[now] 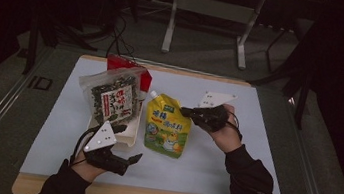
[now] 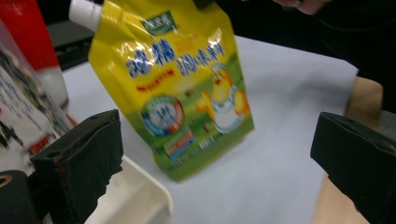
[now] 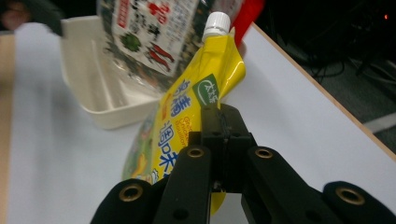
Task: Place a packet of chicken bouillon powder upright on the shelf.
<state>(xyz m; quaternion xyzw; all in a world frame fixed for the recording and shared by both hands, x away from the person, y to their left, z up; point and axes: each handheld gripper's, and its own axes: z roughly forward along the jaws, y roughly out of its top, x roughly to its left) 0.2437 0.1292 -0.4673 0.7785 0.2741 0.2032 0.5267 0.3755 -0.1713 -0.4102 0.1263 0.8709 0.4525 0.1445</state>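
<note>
High view gives me the layout: a white mat (image 1: 233,150) on the table, with the yellow spouted pouch (image 1: 166,124) standing near its middle, my right gripper (image 1: 189,113) at the pouch's upper right edge, and my left gripper (image 1: 135,158) low at the near side, in front of a cream tray (image 1: 126,139). A clear seaweed snack bag (image 1: 111,96) leans over that tray, and a red packet (image 1: 126,66) stands behind it.

From up there I cannot read either set of jaws well. The right gripper view settles one: my jaws are pressed together on the pouch's top edge (image 3: 219,88), just below the white cap (image 3: 217,24), pinching the yellow film. It also shows the tray's hollow inside (image 3: 100,88) and the snack bag (image 3: 149,32) hanging over it.

The left gripper view settles the other: both black jaws stand spread wide with nothing between them, and the pouch (image 2: 180,88) is beyond them, tilted, its printed front with a cartoon chick facing me. The tray's corner (image 2: 140,196) sits just by my left jaw.
</note>
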